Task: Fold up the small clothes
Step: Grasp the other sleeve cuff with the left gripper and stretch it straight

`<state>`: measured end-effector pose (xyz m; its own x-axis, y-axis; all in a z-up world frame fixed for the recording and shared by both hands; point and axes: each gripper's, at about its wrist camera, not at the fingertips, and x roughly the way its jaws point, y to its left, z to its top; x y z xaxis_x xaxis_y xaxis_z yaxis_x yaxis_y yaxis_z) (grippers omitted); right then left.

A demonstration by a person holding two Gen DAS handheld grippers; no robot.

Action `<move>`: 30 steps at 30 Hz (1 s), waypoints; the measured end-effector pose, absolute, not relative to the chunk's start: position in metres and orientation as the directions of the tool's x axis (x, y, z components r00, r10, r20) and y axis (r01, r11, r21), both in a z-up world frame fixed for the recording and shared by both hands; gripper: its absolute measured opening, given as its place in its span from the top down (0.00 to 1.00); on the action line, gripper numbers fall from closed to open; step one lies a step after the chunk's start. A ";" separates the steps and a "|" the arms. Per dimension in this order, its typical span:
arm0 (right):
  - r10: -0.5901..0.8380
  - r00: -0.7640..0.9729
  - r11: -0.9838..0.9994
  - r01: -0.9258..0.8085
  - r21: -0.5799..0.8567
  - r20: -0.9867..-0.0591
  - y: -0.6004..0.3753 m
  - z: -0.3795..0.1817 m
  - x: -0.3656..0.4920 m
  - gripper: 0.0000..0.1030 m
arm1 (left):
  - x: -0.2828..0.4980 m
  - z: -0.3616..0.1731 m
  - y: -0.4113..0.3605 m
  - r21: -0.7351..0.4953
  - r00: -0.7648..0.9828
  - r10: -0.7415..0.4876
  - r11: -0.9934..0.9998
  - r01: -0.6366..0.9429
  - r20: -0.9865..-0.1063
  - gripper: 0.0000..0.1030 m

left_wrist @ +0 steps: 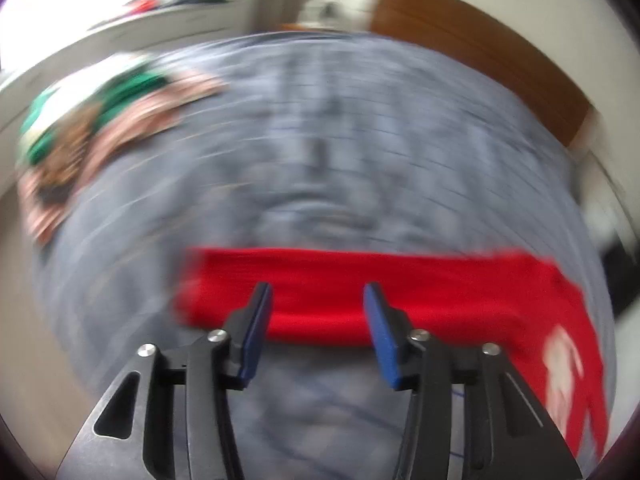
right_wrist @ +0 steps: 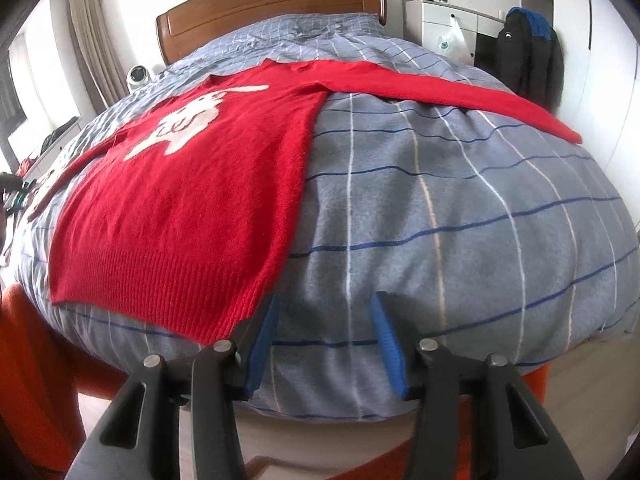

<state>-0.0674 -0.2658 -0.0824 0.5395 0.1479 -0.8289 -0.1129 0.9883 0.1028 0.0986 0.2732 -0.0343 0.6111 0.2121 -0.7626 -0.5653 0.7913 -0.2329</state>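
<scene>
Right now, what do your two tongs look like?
Both the left tongs and the right tongs are matching black metal arms with round silver screws. Each finger wears a flat blue pad. No cables or sleeves show.

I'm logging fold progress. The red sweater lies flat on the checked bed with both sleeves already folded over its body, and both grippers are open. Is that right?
Not quite: the sleeves are not folded in. The right wrist view shows the red sweater flat on the checked bed with one sleeve stretched straight out sideways. The left gripper and right gripper are indeed open.
</scene>
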 end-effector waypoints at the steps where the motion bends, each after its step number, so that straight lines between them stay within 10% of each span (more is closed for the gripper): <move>1: 0.146 0.539 0.988 -0.116 0.099 -0.830 -0.265 -0.082 -0.067 0.53 | 0.118 -0.031 0.252 -0.233 0.629 0.158 0.839 -0.492 -0.761 0.44; 9: 0.142 0.543 0.989 -0.113 0.096 -0.828 -0.268 -0.080 -0.073 0.53 | 0.216 -0.065 0.157 -0.163 0.568 0.064 0.926 -0.339 -0.820 0.43; 18: 0.140 0.551 0.990 -0.080 0.115 -0.823 -0.280 -0.079 -0.076 0.53 | 0.111 -0.098 0.243 0.046 0.347 0.355 0.754 -0.655 -0.868 0.42; 30: 0.135 0.587 0.989 -0.133 0.069 -0.798 -0.260 -0.061 -0.074 0.53 | 0.034 -0.069 0.263 -0.164 0.511 0.237 0.766 -0.621 -0.826 0.27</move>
